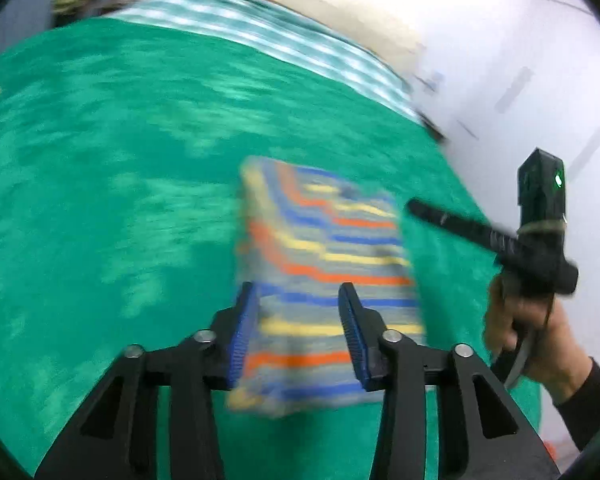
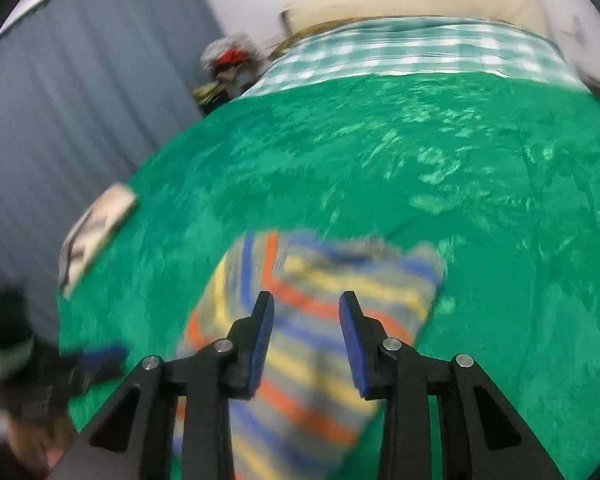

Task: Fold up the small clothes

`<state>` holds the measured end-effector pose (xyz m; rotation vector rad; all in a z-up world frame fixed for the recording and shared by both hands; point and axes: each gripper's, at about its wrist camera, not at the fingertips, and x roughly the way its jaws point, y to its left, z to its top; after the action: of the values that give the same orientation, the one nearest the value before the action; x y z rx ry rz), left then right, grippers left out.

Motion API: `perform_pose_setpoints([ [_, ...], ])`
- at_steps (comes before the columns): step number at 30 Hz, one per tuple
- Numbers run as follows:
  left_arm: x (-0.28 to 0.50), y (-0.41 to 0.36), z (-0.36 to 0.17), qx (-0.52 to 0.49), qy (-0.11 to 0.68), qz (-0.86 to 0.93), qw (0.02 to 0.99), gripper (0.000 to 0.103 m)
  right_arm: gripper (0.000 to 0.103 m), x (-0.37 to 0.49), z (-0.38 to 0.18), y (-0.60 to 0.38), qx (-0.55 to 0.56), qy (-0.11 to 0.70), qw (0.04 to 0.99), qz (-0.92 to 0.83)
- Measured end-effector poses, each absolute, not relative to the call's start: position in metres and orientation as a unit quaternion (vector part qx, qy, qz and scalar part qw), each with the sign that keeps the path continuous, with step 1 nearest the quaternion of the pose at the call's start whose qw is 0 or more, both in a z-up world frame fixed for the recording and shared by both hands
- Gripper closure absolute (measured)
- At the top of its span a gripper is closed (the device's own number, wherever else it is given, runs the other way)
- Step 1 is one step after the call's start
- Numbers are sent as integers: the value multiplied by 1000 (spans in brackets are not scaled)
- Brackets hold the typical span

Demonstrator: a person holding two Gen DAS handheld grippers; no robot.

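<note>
We read no text, labels, brands or numbers in either wrist view; motion blur smears most surfaces ahead of us.

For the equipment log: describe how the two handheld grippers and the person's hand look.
Each gripper, left and right, has black angular fingers with silver bolts and ribbed blue pads. From the left camera, the bare right hand shows a dark sleeve; a black box with a green light tops the right gripper.

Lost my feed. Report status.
Left gripper open, right gripper open, both empty. Folded striped knit garment flat on green blanket. Nothing in the way.
</note>
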<state>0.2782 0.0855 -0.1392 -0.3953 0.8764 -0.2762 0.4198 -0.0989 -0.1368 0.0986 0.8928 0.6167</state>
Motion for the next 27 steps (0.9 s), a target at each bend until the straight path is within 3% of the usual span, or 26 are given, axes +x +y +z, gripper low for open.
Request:
perform_pose_setpoints([
  [1, 285, 78, -143, -181, 427, -139, 875, 81, 68, 405, -142, -98, 32, 429, 847, 311],
  [2, 289, 72, -153, -167, 442, -135, 871, 95, 69, 396, -149, -96, 23, 436, 839, 324],
  [3, 296, 70, -167, -155, 462, -120, 865, 98, 72, 384, -161, -90, 9, 448, 827, 339],
  [6, 309, 86, -201, -143, 496, -82, 853, 101, 79, 358, -213, -82, -65, 483, 811, 324],
  [10, 303, 91, -175, -112, 482, -85, 865, 101, 79, 360, -192, -79, -71, 453, 826, 327],
  [12, 303, 89, -154, -114, 458, -92, 877, 80, 79, 375, -177, -82, -67, 431, 842, 319],
  [13, 307, 88, -151, -116, 451, -99, 879, 76, 79, 393, -173, -83, -71, 427, 849, 302],
  [18, 360, 62, -174, -92, 484, -115, 862, 71, 79, 478, -202, -86, -61, 476, 847, 228],
  [20, 377, 66, -200, -95, 518, -92, 845, 80, 79, 497, -230, -92, -38, 519, 825, 220],
  [23, 371, 78, -192, -125, 507, -97, 847, 77, 78, 488, -217, -91, -47, 498, 840, 212],
  [24, 360, 81, -182, -116, 500, -91, 854, 64, 78, 479, -209, -93, -43, 489, 846, 210],
  [27, 322, 87, -163, -108, 481, -92, 865, 42, 78, 437, -176, -95, -37, 454, 862, 223],
])
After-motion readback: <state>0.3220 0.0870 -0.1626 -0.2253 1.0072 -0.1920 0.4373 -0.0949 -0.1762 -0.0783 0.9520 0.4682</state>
